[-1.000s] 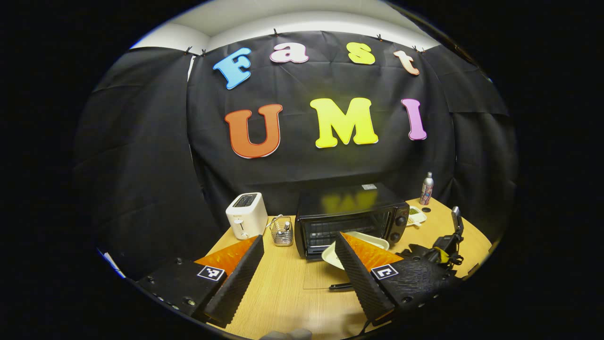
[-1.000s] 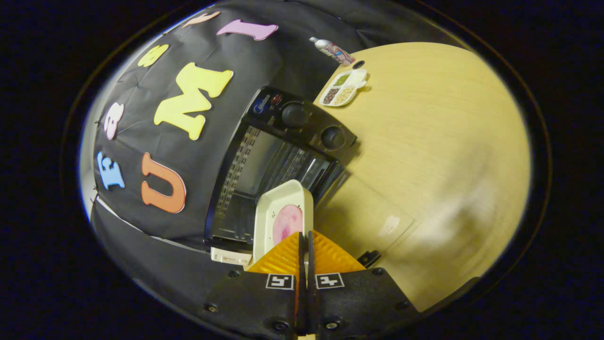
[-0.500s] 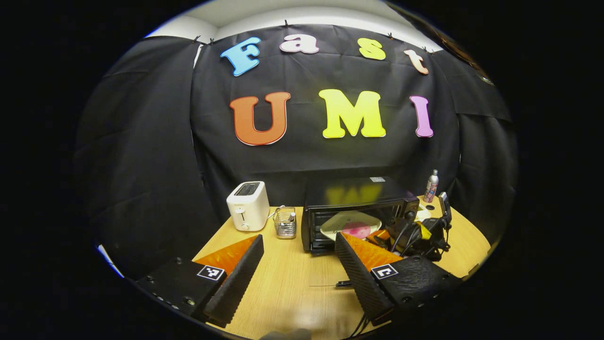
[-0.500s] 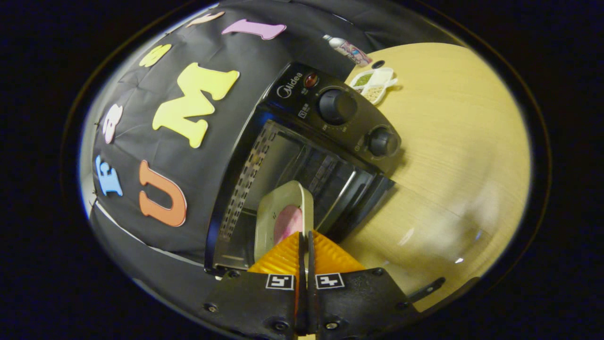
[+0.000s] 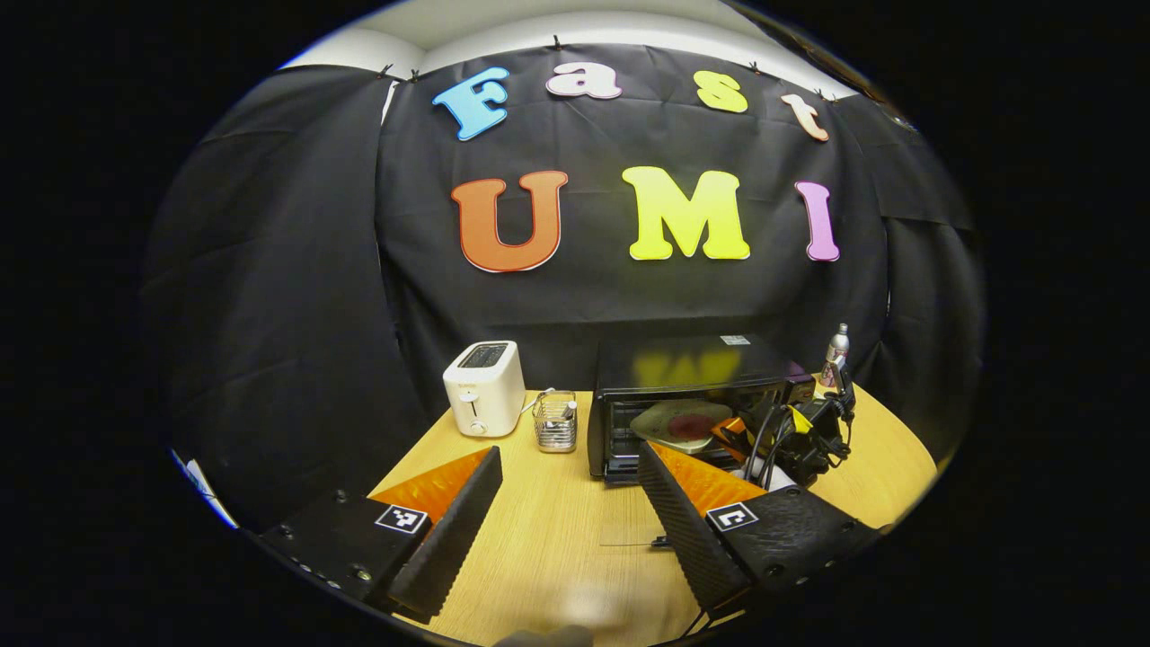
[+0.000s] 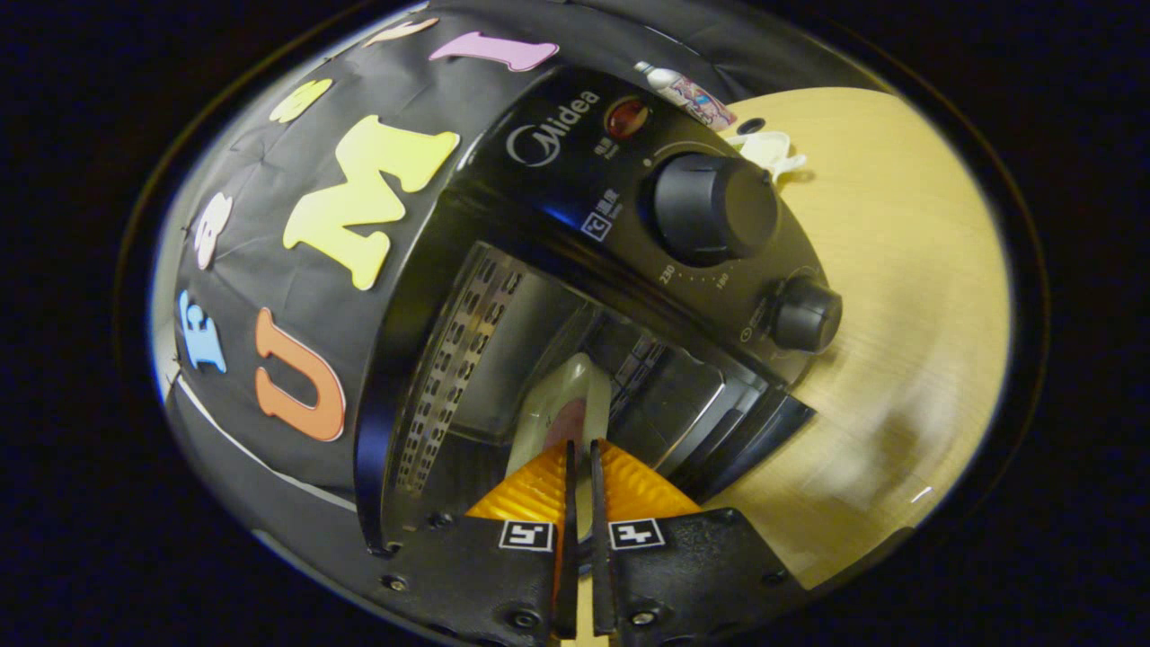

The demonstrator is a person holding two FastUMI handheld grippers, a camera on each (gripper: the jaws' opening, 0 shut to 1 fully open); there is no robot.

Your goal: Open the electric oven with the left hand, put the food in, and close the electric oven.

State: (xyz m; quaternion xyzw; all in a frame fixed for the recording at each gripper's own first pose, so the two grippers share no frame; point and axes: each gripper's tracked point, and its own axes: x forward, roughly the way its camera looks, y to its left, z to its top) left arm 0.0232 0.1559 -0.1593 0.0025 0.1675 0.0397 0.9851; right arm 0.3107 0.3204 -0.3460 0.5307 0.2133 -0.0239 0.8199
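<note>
Wooden table (image 5: pixel 557 530) under it all; right gripper (image 6: pixel 579 467) is pinched tight on the plate's (image 6: pixel 561 413) near rim, food just past its fingertips, partway inside the oven (image 6: pixel 557 270). Left gripper (image 5: pixel 561 503) hangs spread wide, holding nothing, oven well ahead of its fingers. Risk I'd guess: the tilted plate clips the rack or food slides off. Left gripper view adds the toaster (image 5: pixel 485 388) and wire caddy (image 5: pixel 556 421); right gripper view shows the knobs (image 6: pixel 714 208) up close.

Black oven (image 5: pixel 687 364), white toaster (image 5: pixel 485 388), seemingly pink food (image 6: pixel 564 422).
</note>
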